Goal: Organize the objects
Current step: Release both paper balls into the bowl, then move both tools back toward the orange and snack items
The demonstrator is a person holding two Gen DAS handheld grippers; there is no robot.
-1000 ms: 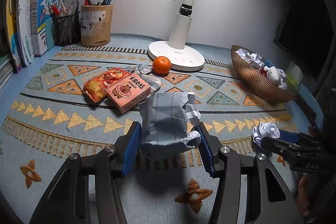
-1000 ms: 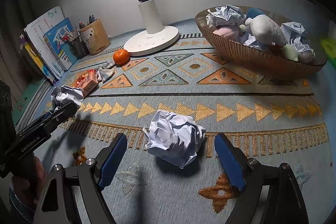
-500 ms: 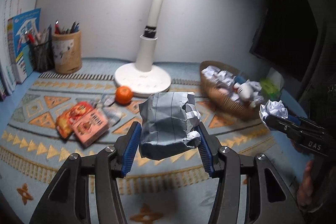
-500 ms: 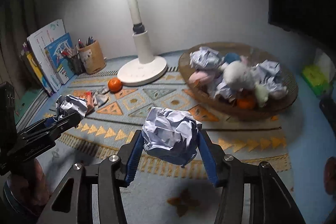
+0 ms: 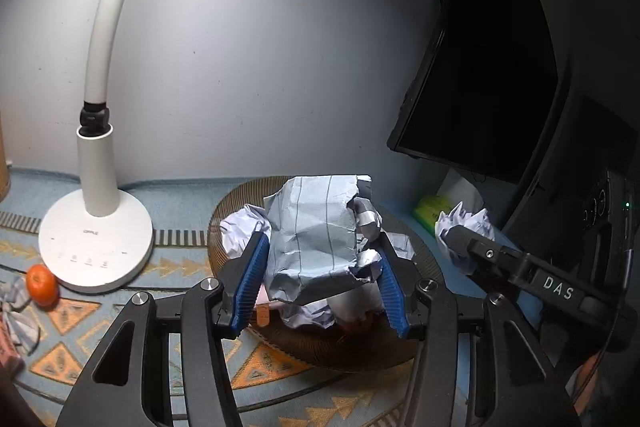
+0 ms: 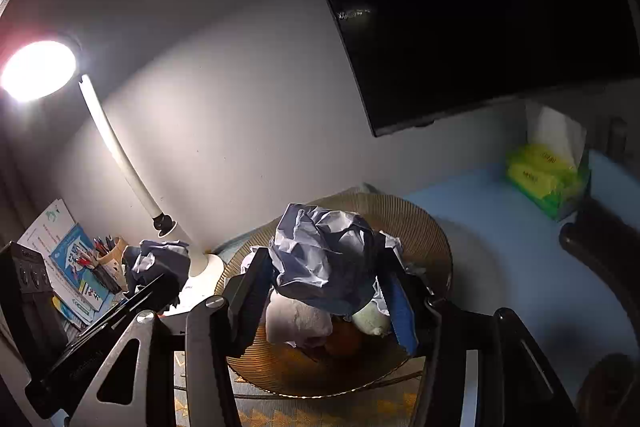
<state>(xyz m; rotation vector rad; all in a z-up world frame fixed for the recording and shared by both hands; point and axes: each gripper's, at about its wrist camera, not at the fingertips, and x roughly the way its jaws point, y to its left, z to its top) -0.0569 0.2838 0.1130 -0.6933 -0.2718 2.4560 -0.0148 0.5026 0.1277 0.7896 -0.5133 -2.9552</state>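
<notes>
While both grippers hover over the bowl (image 5: pixel 256 337), I see my left gripper (image 5: pixel 318 279) clamped partway on a lined paper wad (image 5: pixel 316 231), and my right gripper (image 6: pixel 328 301) gripping a crumpled paper ball (image 6: pixel 324 259) mid-frame. A lamp (image 5: pixel 96 227) and orange (image 5: pixel 41 285) sit lower left on the patterned mat (image 5: pixel 264 371); a dark monitor (image 6: pixel 480 7) fills the upper right.

Behind the crumpled paper (image 5: pixel 316 247) held between the left tongs, most of the basket (image 5: pixel 240 195) and its contents are hidden, while a pinkish packet (image 5: pixel 8 355) far left is cut off by the frame's edge.
</notes>
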